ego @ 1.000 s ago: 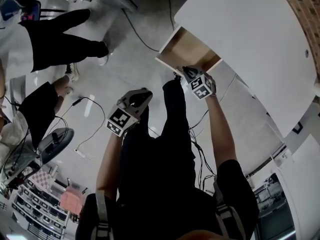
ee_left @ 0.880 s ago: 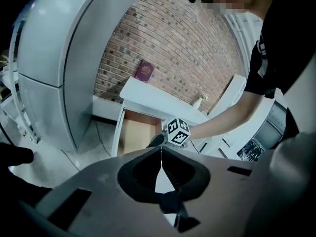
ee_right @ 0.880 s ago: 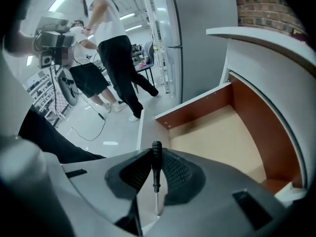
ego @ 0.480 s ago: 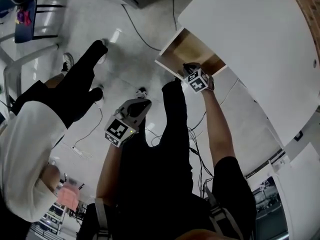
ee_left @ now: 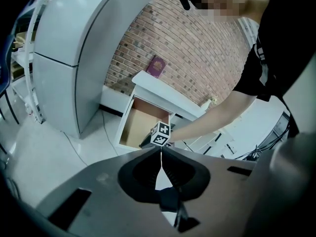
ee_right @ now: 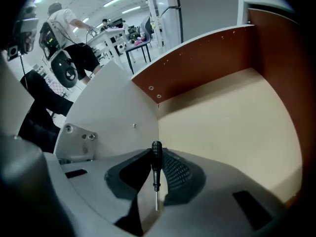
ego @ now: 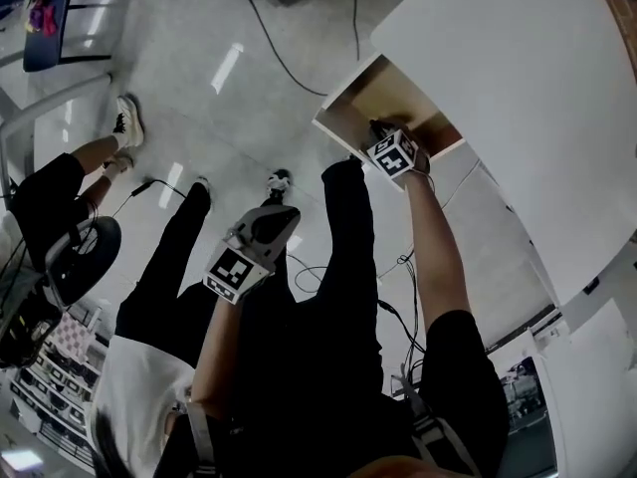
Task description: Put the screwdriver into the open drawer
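Left gripper [ee_left: 161, 154] hangs idle, jaws pressed together on nothing, well short of the open drawer [ee_left: 136, 127] ahead of it. Right gripper [ee_right: 157, 154] is clamped on the screwdriver [ee_right: 156, 171], handle pointing forward, with the drawer's bare floor just beyond its jaws. Judgement: carry essentially complete; lowering and release not yet done.
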